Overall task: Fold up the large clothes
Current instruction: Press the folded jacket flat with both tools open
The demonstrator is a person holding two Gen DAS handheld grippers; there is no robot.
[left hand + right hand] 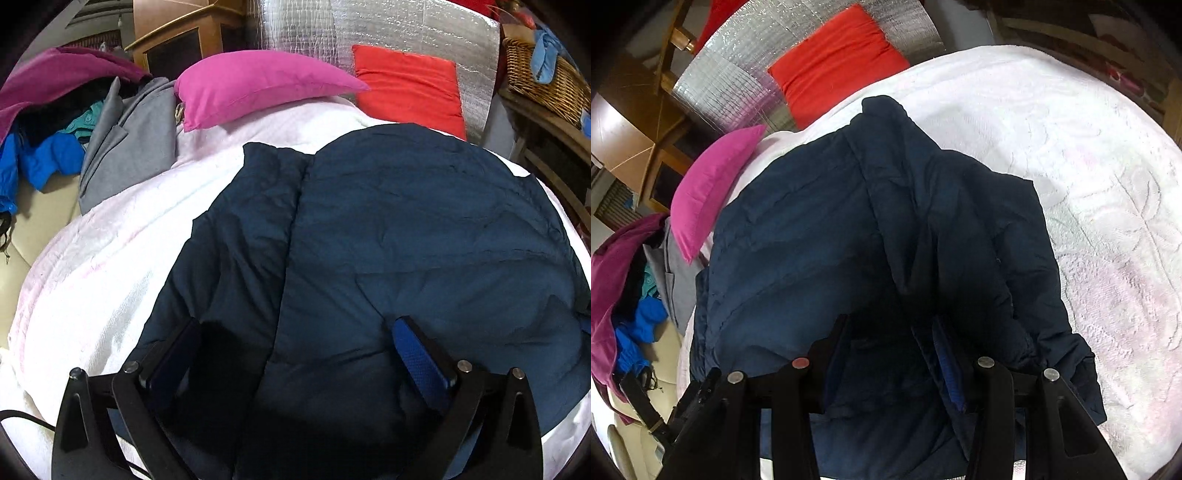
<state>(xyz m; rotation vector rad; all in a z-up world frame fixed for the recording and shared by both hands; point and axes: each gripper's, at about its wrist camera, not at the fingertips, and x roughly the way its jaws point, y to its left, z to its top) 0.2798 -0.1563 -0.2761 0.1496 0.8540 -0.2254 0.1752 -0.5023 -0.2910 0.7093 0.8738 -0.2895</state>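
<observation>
At the far left we see a heap of clothes (pixel 55 122), purple, blue, teal and grey, piled beside the bed, and a grey garment (pixel 125 147) draped at the bed's edge. Next comes a pink pillow (pixel 255 85) lying on the white bedspread (pixel 92 266), with a red cushion (pixel 410 88) propped against silver foil sheeting (pixel 388 29) behind it. Our navy padded jacket (pixel 406 229) lies spread across the middle of the bed, its quilted panels mostly flat in the left wrist view; in the right wrist view one part is folded over the body into a raised ridge. Our left hand-held gripper (pixel 295 343) hovers low over the jacket's near edge with its fingers wide apart, nothing between them. Our right hand-held gripper (pixel 890 343) also has its fingers apart, with dark jacket fabric bunched in the gap; we cannot tell whether it presses on it. A wicker basket (pixel 543 85) sits far right.
</observation>
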